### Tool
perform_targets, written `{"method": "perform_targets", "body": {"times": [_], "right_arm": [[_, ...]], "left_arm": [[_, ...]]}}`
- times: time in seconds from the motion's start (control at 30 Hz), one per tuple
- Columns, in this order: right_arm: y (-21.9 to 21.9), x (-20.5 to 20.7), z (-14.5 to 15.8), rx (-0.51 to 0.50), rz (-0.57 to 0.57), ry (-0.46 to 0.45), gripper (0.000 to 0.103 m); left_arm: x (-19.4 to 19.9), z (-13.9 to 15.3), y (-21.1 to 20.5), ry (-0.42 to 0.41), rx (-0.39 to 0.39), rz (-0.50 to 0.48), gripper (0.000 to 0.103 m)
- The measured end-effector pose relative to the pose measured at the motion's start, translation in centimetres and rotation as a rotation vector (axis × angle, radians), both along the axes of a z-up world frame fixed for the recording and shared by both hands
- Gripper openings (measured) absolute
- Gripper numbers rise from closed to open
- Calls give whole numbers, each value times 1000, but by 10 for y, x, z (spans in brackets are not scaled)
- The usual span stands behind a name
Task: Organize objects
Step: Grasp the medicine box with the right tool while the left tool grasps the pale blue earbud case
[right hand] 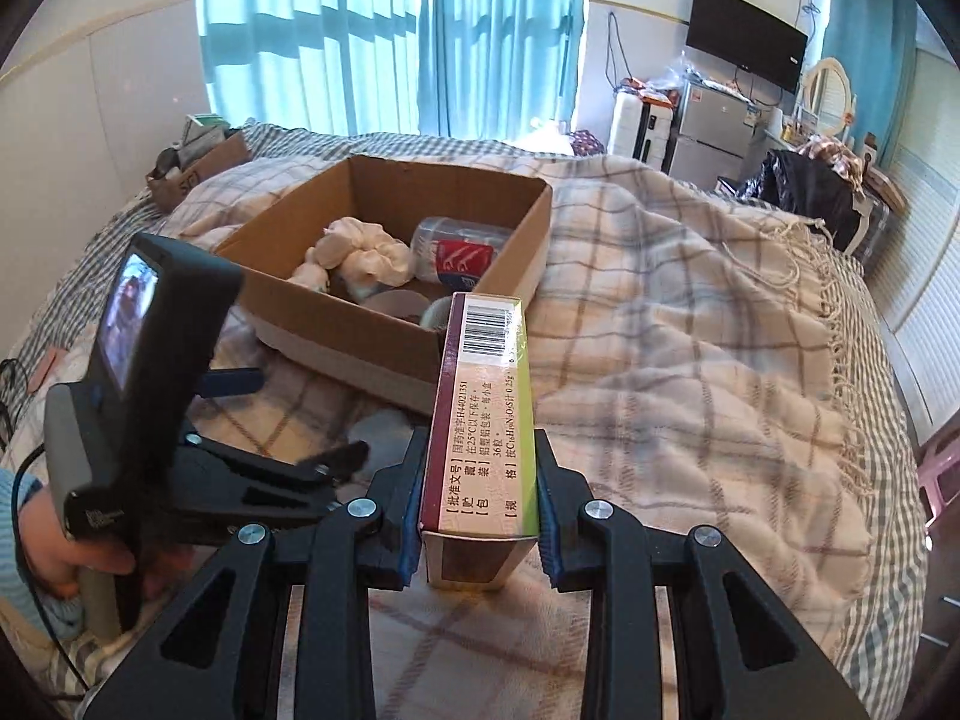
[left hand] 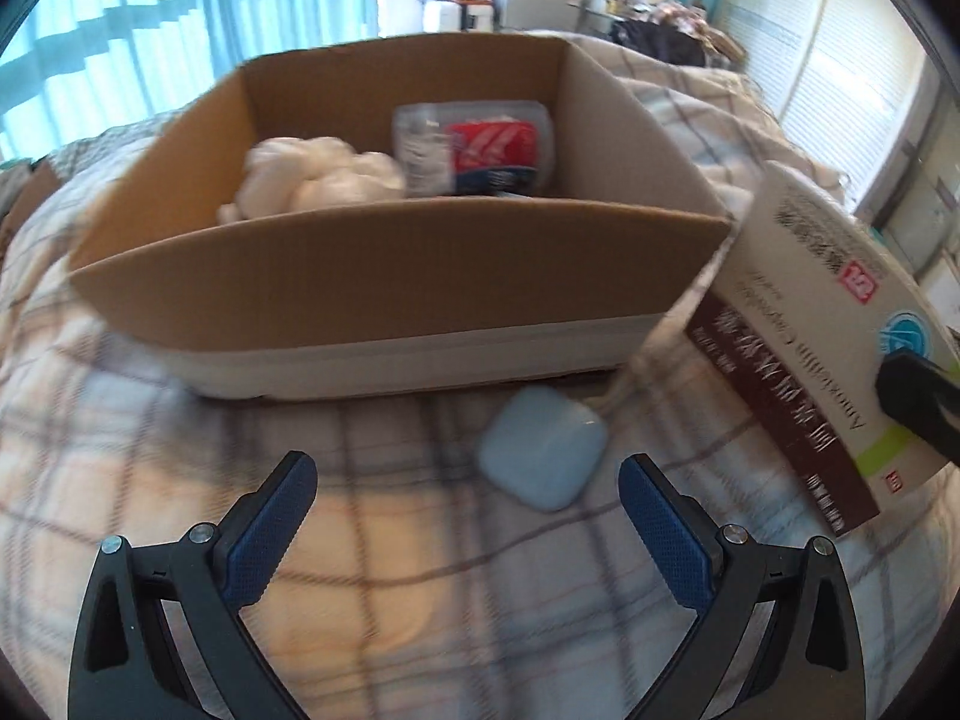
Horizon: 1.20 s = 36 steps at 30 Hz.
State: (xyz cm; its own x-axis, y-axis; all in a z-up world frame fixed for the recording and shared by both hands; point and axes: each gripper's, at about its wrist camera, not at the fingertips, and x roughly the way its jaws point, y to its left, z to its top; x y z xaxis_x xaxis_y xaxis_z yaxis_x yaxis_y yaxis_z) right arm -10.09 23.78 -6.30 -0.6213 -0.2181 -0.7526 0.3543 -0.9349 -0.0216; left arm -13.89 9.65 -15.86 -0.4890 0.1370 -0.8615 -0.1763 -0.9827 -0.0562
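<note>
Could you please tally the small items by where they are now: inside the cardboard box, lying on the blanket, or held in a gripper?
Inside brown cardboard box: 2, white cloth bundle, clear plastic packet
On plaid blanket: 1, pale blue rounded case
Held by right gripper: 1, maroon-and-white medicine carton
Total: 4

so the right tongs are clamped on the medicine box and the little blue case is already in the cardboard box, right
Not quite. The right tongs do clamp the medicine box, but the little blue case lies on the blanket in front of the cardboard box, as the left wrist view shows.
</note>
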Motion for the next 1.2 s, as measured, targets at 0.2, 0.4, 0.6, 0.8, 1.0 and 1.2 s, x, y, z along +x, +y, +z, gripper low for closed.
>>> {"method": "perform_targets", "body": {"times": [0.2, 0.4, 0.6, 0.8, 1.0, 1.2], "right_arm": [[2, -9, -8, -18, -8, -21, 29], [1, -15, -17, -12, -19, -41, 29], [-1, -15, -20, 7, -30, -43, 30], [-5, -17, -28, 25, -38, -68, 30], [-9, -11, -25, 46, -51, -51, 29], [-12, 1, -8, 39, -63, 2, 29]], "left_arm": [[-16, -23, 27, -46, -25, -88, 88], [-28, -36, 24, -102, 63, -89, 63], [-13, -27, 22, -94, 47, -86, 58], [10, -5, 3, -64, 83, -32, 58], [32, 19, -14, -15, 115, 6, 58], [45, 40, -32, 21, 129, 18, 58]]}}
